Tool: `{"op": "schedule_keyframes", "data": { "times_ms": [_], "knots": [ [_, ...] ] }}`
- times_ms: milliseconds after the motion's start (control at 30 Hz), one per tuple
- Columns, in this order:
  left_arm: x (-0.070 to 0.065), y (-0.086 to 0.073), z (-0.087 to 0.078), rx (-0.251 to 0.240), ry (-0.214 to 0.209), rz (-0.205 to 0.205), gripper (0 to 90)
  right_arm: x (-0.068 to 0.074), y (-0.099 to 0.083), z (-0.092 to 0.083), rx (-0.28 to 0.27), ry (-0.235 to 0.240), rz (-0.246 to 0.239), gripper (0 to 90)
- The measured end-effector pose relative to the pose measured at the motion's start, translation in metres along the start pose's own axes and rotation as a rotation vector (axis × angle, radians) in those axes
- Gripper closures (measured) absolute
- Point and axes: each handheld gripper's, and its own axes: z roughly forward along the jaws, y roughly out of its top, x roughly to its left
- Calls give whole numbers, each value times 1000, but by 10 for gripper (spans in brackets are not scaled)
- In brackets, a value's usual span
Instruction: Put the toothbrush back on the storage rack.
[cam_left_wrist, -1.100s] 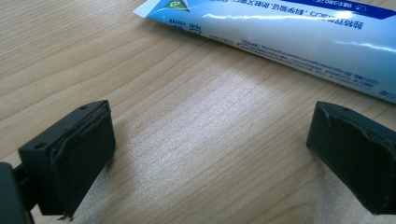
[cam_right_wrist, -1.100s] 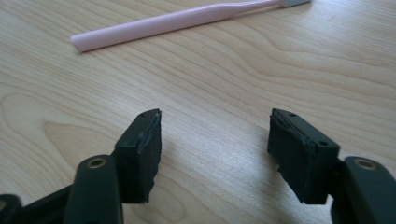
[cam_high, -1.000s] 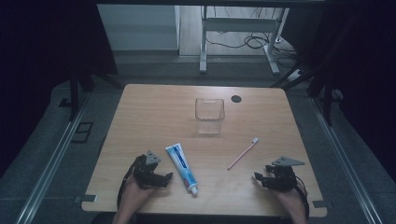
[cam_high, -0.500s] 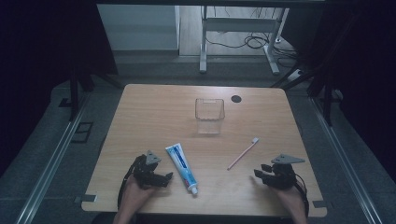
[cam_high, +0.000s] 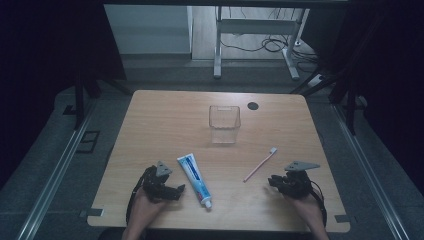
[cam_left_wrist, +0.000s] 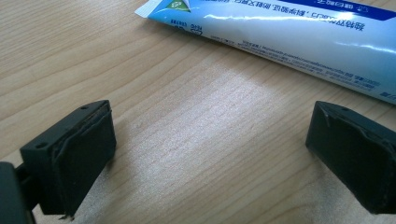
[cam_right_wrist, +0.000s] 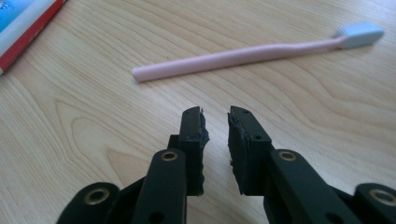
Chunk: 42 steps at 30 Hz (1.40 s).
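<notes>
My right gripper (cam_right_wrist: 216, 122) has just been closing on nothing, jaws nearly together. The toothbrush (cam_right_wrist: 243, 56) lies flat just ahead of it. I'd reopen and straddle the handle mid-length. Left gripper (cam_left_wrist: 210, 140) is spread wide beside the toothpaste (cam_left_wrist: 299, 28); cup (cam_high: 224, 123) sits further back.

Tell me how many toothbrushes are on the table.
1: a pink toothbrush lies on the wooden table, right of the toothpaste tube, just ahead of the right gripper. None seems hidden.
</notes>
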Motion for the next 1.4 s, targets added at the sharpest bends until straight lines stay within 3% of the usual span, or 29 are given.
{"op": "schedule_keyframes", "data": {
  "times_ms": [233, 700, 1100, 1400],
  "knots": [
    [0, 0, 0, 0, 2, 2, 19, 2, 9, 9, -5, 29, -10, 788],
    [0, 0, 0, 0, 1, 1, 19, 11, 29, 27, -1, 43, -51, 750],
    [0, 0, 0, 0, 1, -1, 19, 17, 53, 48, 2, 84, -45, 770],
    [0, 0, 0, 0, 1, -1, 19, 22, 52, 67, 34, 101, -53, 761]
  ]
}}
